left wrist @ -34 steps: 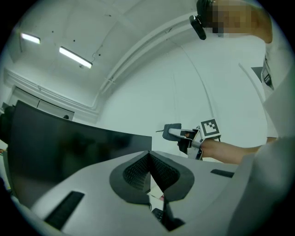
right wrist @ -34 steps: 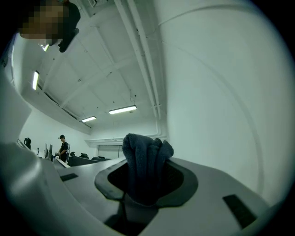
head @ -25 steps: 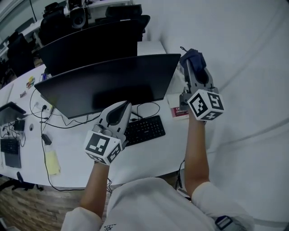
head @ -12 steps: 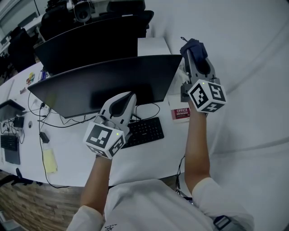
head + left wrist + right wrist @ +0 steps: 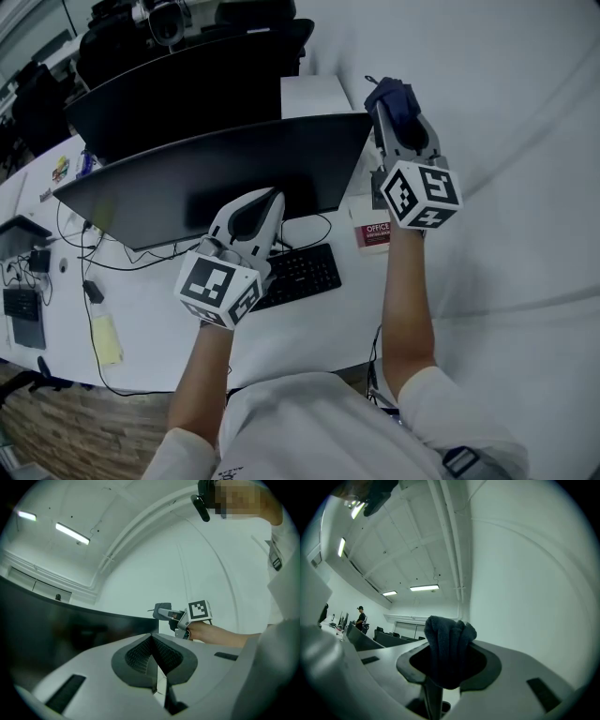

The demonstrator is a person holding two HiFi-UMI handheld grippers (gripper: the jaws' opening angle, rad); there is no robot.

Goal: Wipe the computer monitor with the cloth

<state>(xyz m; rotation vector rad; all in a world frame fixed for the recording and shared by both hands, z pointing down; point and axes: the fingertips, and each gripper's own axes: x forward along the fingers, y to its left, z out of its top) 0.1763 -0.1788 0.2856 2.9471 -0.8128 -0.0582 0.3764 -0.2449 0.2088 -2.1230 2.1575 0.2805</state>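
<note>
While the person looks down on a white desk (image 5: 309,328), the far left of the head view shows loose black cables (image 5: 84,253) and a yellow object (image 5: 105,337) lying on the desk top. Next to the right comes the computer monitor (image 5: 234,173), a wide, dark, curved screen which stands upright, with a second dark monitor (image 5: 178,94) behind it. The left gripper (image 5: 272,199) hovers in front of the lower middle of the screen; whether it touches the screen I cannot tell. In the left gripper view its jaws are pressed together and nothing is between them. Below this gripper a black keyboard (image 5: 302,272) lies on the desk. Further right, a small box (image 5: 375,234) with the word OFFICE lies on the desk below the right end of the screen. At the right, the right gripper (image 5: 389,98) is high, beside the upper right corner of the monitor. Its jaws are clamped on the cloth (image 5: 447,651), a dark folded bundle which sticks out past the jaw tips. The cloth is just beside the monitor's corner, but contact is not clear.
</note>
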